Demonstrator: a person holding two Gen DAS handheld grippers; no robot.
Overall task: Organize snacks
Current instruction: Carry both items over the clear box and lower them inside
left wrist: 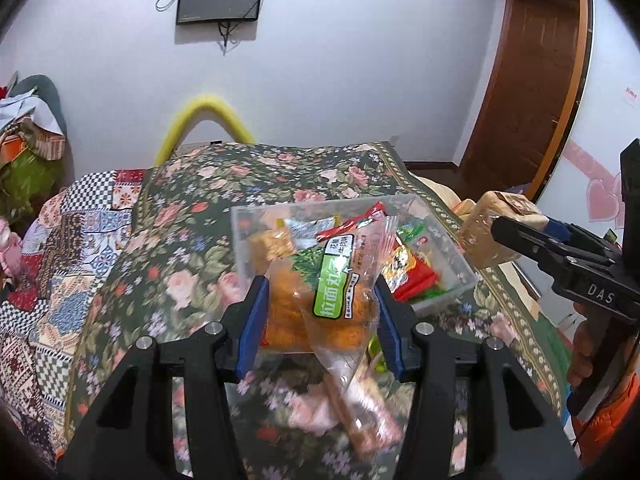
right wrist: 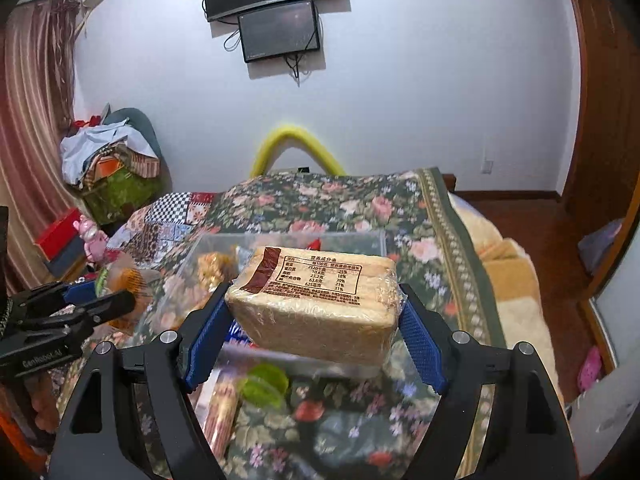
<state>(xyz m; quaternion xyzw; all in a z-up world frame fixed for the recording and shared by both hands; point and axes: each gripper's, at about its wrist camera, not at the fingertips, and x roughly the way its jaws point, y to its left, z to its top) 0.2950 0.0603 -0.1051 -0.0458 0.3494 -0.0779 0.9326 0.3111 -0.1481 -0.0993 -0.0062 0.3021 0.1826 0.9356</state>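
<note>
Blue-padded fingers of the left gripper [left wrist: 318, 324] sit closest to the left wrist camera, clenched on a clear snack bag [left wrist: 320, 300] of orange fried pieces with a green label. That bag stands roughly upright between the pads, its long axis running from a crimped lower end, which hangs below the jaws, up toward the clear plastic box [left wrist: 460, 276] behind it. The jaws are narrowed, each pad pressing a side of the bag.

Seen from the right wrist, the right gripper [right wrist: 314, 320] holds a wrapped block of pale wafers [right wrist: 316, 308], its jaws set wide and a pad against each short end. The block's long axis lies crosswise, from pad to pad, nearly level; its printed nutrition panel faces up and toward the camera. It hangs clear of the bed, in front of the box.

Inside the box lie red, green and yellow packets [left wrist: 416, 272]. The box rests on a floral bedspread [left wrist: 180, 240]. Blurred below both grippers, more snacks lie on the cover: a long tan packet [right wrist: 220, 412] and a green piece [right wrist: 264, 384]. Beyond the bed a yellow padded arch [right wrist: 296, 140] rises against the white wall, under two dark screens [right wrist: 280, 32].
</note>
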